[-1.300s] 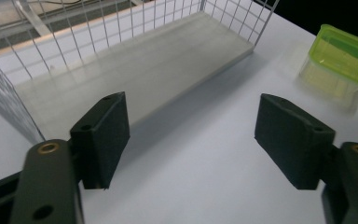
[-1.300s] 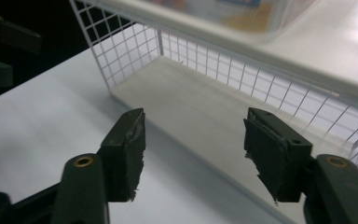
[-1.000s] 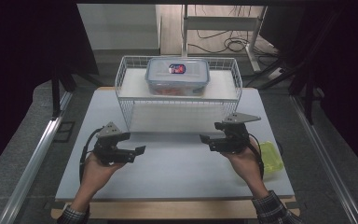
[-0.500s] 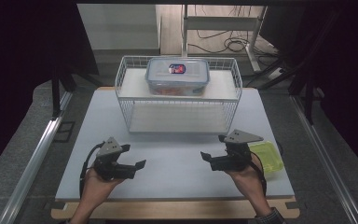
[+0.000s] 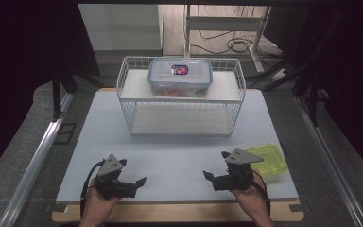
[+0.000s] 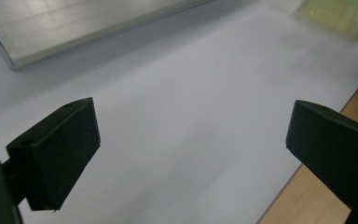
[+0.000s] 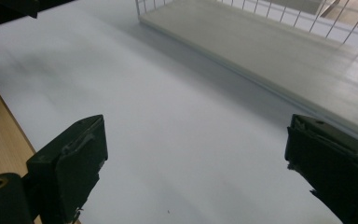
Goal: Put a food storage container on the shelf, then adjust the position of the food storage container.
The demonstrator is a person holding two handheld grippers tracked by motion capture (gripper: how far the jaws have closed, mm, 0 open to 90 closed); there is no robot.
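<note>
My left gripper (image 5: 139,182) sits low over the white table (image 5: 179,151) near its front left, pointing right. My right gripper (image 5: 208,176) mirrors it at the front right, pointing left. Both have just been opening, and both stand open with nothing between their jaws. In the left gripper view the gripper (image 6: 191,144) has bare table between its black jaws. The right gripper view shows the same for its gripper (image 7: 196,158). A clear lidded food container (image 5: 179,75) rests on the top shelf of a white wire rack (image 5: 137,101) at the back.
A yellow-green shallow tray (image 5: 269,158) lies on the table just right of my right hand, also blurred in the left gripper view (image 6: 335,11). The rack's lower shelf (image 7: 284,51) lies ahead. A wooden edge (image 5: 170,213) borders the table's front.
Both hands have drawn back toward the table's front edge and sunk lower. The jaws of both grippers stand wider apart than before.
</note>
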